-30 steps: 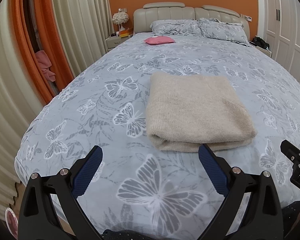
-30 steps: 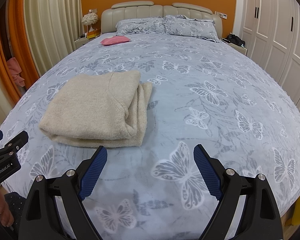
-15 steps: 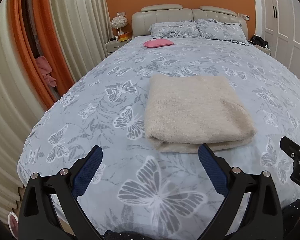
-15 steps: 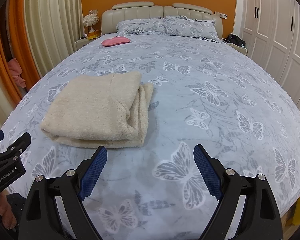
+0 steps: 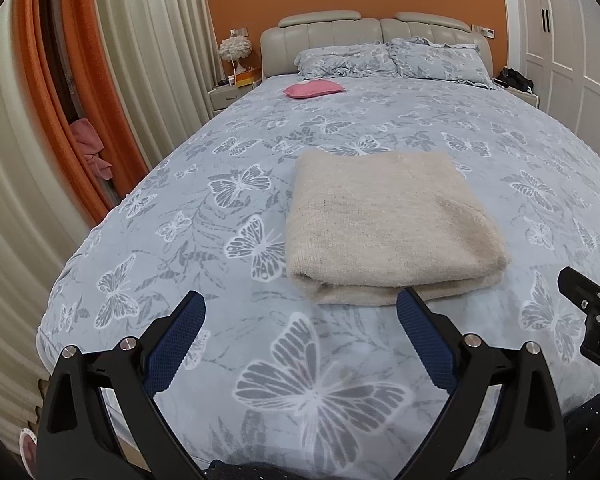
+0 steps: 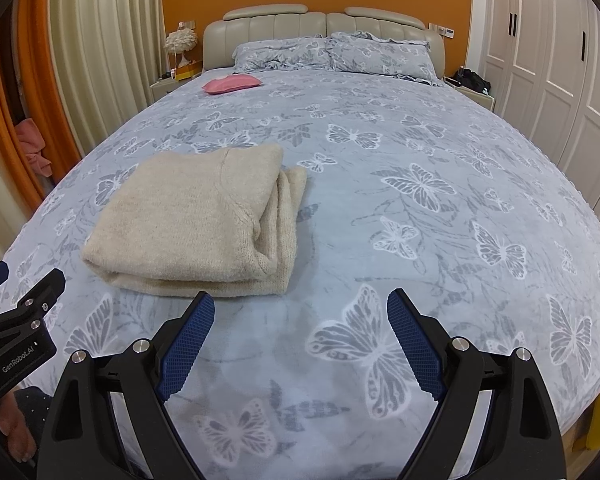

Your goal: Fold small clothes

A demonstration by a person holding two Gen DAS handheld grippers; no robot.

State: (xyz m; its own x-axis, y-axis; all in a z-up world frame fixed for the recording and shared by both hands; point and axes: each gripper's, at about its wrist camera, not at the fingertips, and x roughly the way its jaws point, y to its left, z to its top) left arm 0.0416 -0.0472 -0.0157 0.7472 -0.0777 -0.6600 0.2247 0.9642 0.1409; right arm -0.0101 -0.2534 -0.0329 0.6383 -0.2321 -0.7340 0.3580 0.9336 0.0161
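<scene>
A beige knitted garment (image 5: 388,228) lies folded into a thick rectangle on the butterfly-print bed cover (image 5: 260,360); it also shows in the right wrist view (image 6: 196,220) at left centre. My left gripper (image 5: 300,308) is open and empty, held above the bed's near edge just short of the garment's folded edge. My right gripper (image 6: 300,304) is open and empty, to the right of the garment and near its front right corner. Each gripper's body shows at the edge of the other's view.
A pink pouch (image 5: 314,90) lies near the pillows (image 5: 392,60) at the headboard. Curtains (image 5: 148,60) hang on the left, a white wardrobe (image 6: 548,60) stands on the right. Nightstands flank the bed.
Both grippers have drawn back slightly and tilted up; the garment has not moved and both stay open.
</scene>
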